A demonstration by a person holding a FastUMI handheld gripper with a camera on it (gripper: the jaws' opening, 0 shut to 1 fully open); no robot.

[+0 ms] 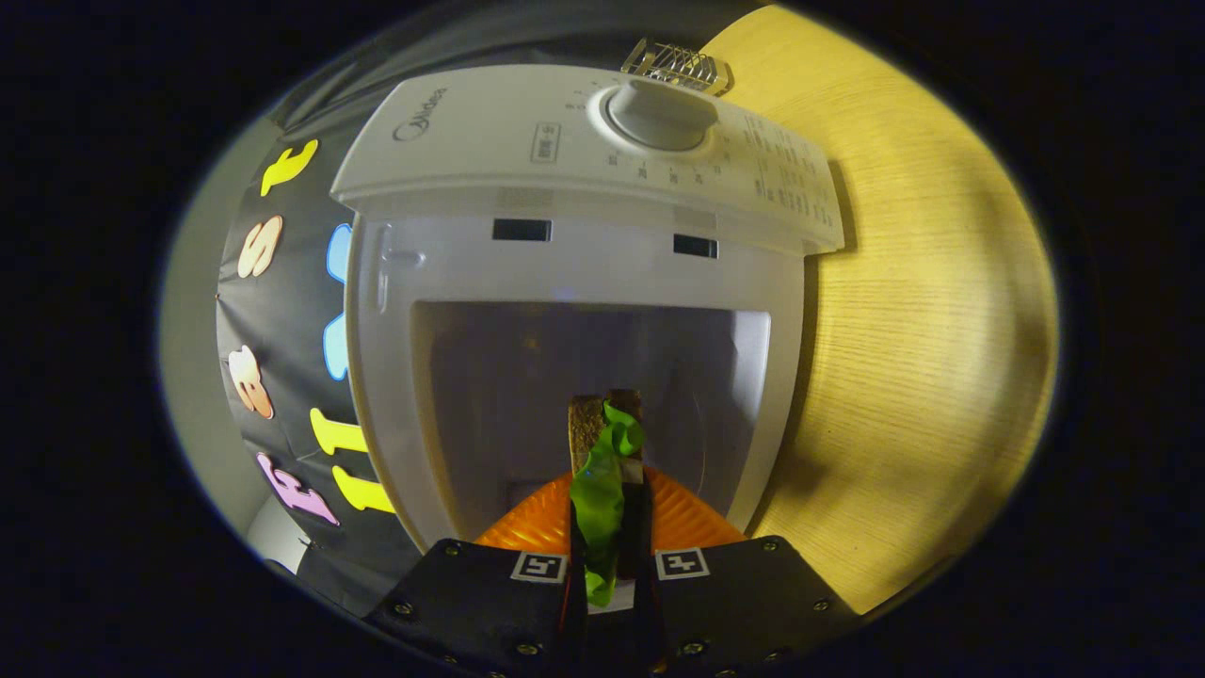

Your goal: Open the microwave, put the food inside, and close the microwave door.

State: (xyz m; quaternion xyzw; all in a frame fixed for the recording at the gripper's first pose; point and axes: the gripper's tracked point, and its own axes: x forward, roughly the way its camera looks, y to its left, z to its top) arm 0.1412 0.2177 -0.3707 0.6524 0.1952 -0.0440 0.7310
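Microwave, white and rotated in this tilted view, stands on the pale wooden desk with its door swung out of sight and its cavity open toward the gripper. Its control panel runs across the top of the view, carrying a round dial and printed markings too small to make out. Two dark latch slots sit in the front frame just below that panel.

Clenched on the food, the gripper's two fingers press from either side on a sandwich-like piece: a brown bread slice with a bright green leaf folded over it. The food stands on edge between the fingers and reaches past their tips into the mouth of the cavity. Directly beneath it lies an orange ribbed plate, at the near edge of the microwave's floor; whether the food touches the plate I cannot tell.

Behind the microwave's top, near the far edge of the desk, a small wire rack shows. Black cloth of the booth wall hangs beside the microwave on the side away from the open desk.
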